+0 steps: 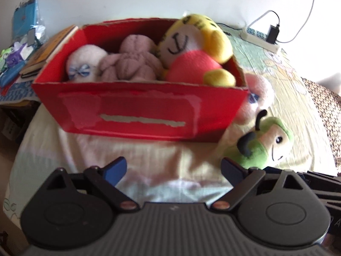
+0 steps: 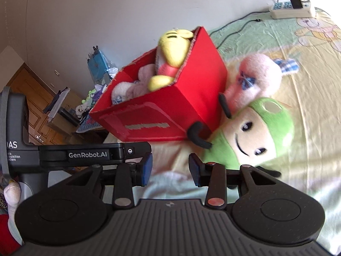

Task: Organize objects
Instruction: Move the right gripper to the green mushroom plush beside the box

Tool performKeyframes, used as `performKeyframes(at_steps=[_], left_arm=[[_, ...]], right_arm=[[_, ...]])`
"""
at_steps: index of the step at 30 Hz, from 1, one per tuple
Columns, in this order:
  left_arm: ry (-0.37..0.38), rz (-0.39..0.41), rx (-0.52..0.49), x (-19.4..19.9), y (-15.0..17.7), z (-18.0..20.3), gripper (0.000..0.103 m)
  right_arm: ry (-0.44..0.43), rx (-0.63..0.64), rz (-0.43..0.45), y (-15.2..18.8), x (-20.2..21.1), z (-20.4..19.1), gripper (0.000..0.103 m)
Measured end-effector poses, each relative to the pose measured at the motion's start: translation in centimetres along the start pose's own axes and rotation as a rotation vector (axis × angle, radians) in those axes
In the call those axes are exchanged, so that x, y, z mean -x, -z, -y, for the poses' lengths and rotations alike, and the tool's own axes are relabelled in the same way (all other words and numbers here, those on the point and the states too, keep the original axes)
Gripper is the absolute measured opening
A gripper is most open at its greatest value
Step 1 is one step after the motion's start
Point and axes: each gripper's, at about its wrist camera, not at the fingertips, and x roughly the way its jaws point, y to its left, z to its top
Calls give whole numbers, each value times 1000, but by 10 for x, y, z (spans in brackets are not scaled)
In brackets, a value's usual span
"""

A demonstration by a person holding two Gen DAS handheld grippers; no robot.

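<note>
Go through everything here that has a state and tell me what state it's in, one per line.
red box: open-topped, holding plush toys
yellow plush: in the box
green plush: outside, on the bed
pink plush: outside, beside the box
left gripper: jaws open, empty
right gripper: jaws open, empty

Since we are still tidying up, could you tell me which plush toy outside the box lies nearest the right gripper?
The green plush toy with black antennae, just beyond the right gripper. The pink plush toy lies farther back, beside the red box.

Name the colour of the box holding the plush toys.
Red box, seen best in the left wrist view.
</note>
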Motion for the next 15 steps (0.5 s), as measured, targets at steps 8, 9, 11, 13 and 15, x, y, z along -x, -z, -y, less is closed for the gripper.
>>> performKeyframes(at_steps=[8,9,11,13,15], left_arm=[[128,8,-111,-8,2,38,94],[151,10,-122,-10,0,44,94],[200,11,-140,-13,-2,51,94],[216,21,-176,-15,-3,61,91],[222,36,-223,-17,-4,72,89]], right_arm=[[50,-73,-16,8,18,39,42],[57,-97,-8,8,21,46,42],[61,-165,5,6,27,61,43],[52,-255,13,5,31,80,43],[38,-336,20,5,33,96,43]])
